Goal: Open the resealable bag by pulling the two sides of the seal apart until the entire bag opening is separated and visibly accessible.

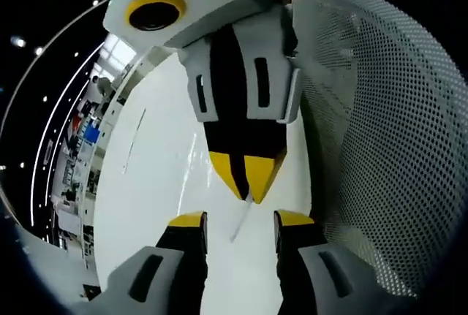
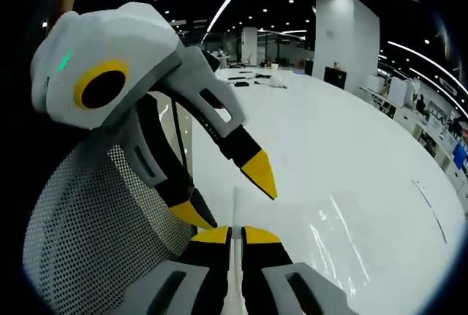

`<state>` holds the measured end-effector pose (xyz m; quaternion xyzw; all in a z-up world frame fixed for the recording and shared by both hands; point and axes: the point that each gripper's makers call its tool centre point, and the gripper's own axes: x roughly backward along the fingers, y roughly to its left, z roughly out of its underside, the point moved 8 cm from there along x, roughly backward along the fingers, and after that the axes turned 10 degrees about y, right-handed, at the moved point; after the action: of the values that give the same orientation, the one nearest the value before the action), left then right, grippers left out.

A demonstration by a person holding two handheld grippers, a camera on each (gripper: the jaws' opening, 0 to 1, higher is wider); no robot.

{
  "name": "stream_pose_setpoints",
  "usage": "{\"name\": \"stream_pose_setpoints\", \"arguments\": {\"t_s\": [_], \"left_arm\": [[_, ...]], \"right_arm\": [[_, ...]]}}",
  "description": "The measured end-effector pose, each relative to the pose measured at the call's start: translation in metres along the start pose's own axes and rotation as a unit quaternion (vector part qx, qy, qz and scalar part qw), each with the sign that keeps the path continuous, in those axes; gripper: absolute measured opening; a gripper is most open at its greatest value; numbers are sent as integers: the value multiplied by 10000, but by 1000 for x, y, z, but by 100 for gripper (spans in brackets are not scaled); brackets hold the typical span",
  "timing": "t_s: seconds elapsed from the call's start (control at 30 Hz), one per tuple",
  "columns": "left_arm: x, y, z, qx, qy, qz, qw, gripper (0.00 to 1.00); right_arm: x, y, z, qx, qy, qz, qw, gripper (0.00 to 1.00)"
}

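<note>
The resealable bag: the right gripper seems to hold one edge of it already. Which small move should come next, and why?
Probably, close the left gripper on the free lip of the bag. Its jaws stand open around the thin clear edge, whereas the right gripper is already shut on the bag. Nothing can be pulled apart before both sides of the seal are pinched. Whether the lips lie separated is too hard to tell here.

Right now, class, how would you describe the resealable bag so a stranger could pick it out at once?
Start at the big white table, next to the perforated white mesh chair back. Above it, the two grippers meet tip to tip. The resealable bag is the thin clear film pinched edge-on in the right gripper, nearly invisible beside the opaque yellow fingers.
</note>
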<state>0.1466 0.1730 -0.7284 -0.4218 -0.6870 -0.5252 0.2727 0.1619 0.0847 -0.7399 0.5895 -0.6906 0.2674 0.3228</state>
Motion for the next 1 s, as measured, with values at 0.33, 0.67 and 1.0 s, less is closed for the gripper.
{"name": "stream_pose_setpoints", "arguments": {"t_s": [0.33,0.67,1.0], "left_arm": [[1,-4,-6,-739,-16,8,9973,13],[1,-6,-7,-900,44,104,9959,0],[0,-5,-7,-950,-104,138,9953,0]], "right_arm": [[2,2,0,204,111,61,9997,1],[5,5,0,345,177,77,9992,1],[5,8,-3,860,445,343,9947,1]]}}
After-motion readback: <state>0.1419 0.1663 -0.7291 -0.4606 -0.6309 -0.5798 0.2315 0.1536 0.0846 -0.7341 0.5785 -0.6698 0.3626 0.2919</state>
